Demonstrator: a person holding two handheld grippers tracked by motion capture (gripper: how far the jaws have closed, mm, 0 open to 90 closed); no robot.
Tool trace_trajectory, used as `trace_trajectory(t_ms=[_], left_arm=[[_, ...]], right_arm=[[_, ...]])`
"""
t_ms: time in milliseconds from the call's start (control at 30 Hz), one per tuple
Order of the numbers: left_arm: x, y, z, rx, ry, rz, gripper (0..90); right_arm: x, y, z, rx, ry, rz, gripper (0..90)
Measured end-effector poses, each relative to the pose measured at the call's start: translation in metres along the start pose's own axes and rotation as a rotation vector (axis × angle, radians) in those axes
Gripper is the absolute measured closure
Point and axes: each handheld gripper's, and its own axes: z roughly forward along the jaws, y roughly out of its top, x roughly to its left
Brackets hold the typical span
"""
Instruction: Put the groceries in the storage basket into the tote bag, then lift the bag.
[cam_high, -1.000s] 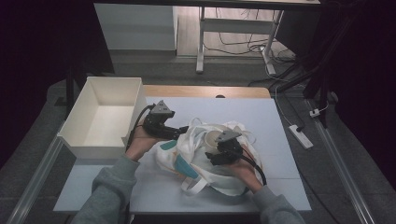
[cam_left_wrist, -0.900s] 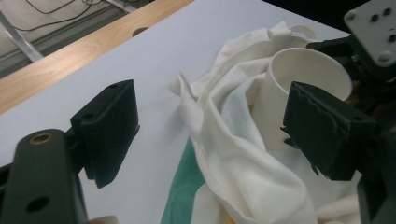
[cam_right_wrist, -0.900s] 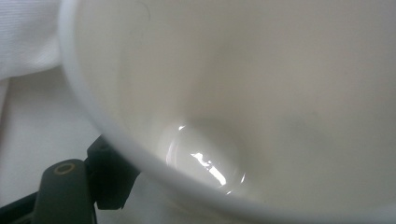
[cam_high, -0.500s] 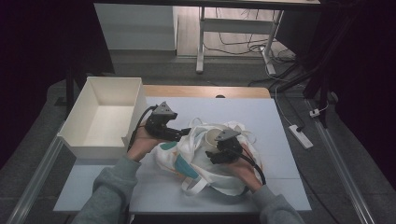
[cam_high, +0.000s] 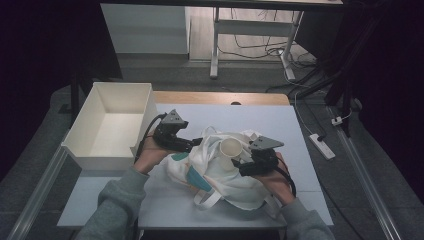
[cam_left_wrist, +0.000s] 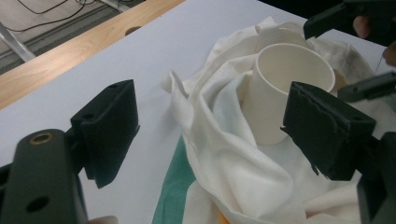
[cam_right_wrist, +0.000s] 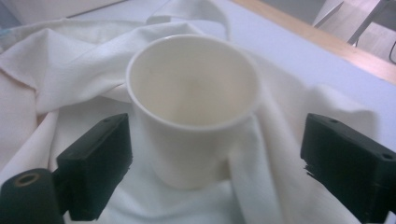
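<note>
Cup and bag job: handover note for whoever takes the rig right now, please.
Left gripper: open, at the left edge of the cloth bag, jaws either side of a fold, holding nothing.
Right gripper: open, jaws flanking the paper cup without touching it.
The cup stands upright and empty on the rumpled bag in the middle of the table; the bag cloth is bunched round its base. The white box sits empty at the table's left edge.
Done: cup is standing free, both grippers in place. Left: probably close the right gripper on the cup and gather the bag; where the cup goes next I cannot tell.
</note>
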Motion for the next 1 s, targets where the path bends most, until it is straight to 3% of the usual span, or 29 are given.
trace_trajectory(t_ms=[200, 333, 767, 1000], left_arm=[[-0.002, -0.003, -0.003, 0.008, -0.002, 0.006, 18.3], [-0.001, -0.005, -0.006, 0.010, 0.000, 0.002, 18.3], [-0.007, -0.013, -0.012, 0.030, -0.010, 0.010, 18.3], [-0.018, -0.023, -0.005, 0.085, -0.008, 0.043, 18.2]], right_arm=[[-0.018, -0.009, -0.014, -0.015, 0.003, 0.020, 19.8], [-0.026, -0.012, -0.017, -0.016, -0.013, 0.033, 20.7], [-0.032, -0.019, -0.022, 0.023, -0.041, 0.029, 22.6], [-0.034, -0.024, -0.026, 0.034, -0.051, 0.030, 22.9]])
